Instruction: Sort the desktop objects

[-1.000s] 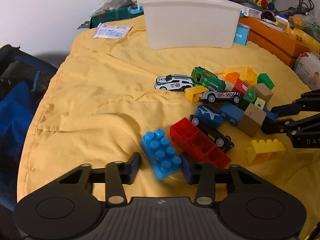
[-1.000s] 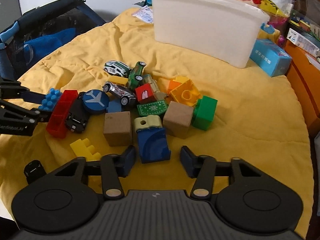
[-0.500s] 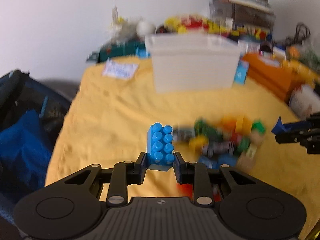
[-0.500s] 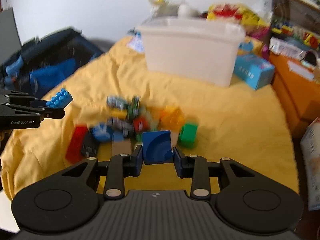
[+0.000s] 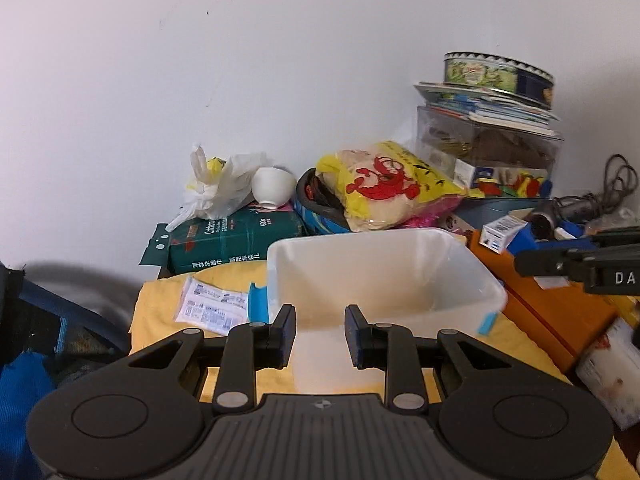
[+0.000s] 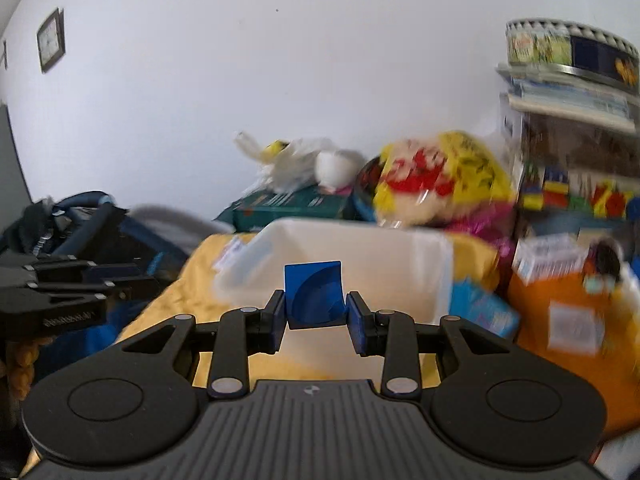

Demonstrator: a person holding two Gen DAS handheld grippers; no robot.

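Yellow cloth (image 5: pixel 160 308) covers the desk, with a white wall behind and clutter piled along the back edge. My left hand-held gripper (image 5: pixel 320 336) hangs in the air before the near wall of the open white bin (image 5: pixel 472 276); its jaws have just been closing and stand a narrow gap apart, with nothing visible between them. My right hand-held gripper (image 6: pixel 316 316) has also just been closing and clamps a dark blue block (image 6: pixel 314 296) between its pads, raised in front of the bin's opening. An orange box (image 5: pixel 560 320) crowds the bin's right side and a green pack (image 5: pixel 224 248) lies behind its left corner; above the bin the air is open.
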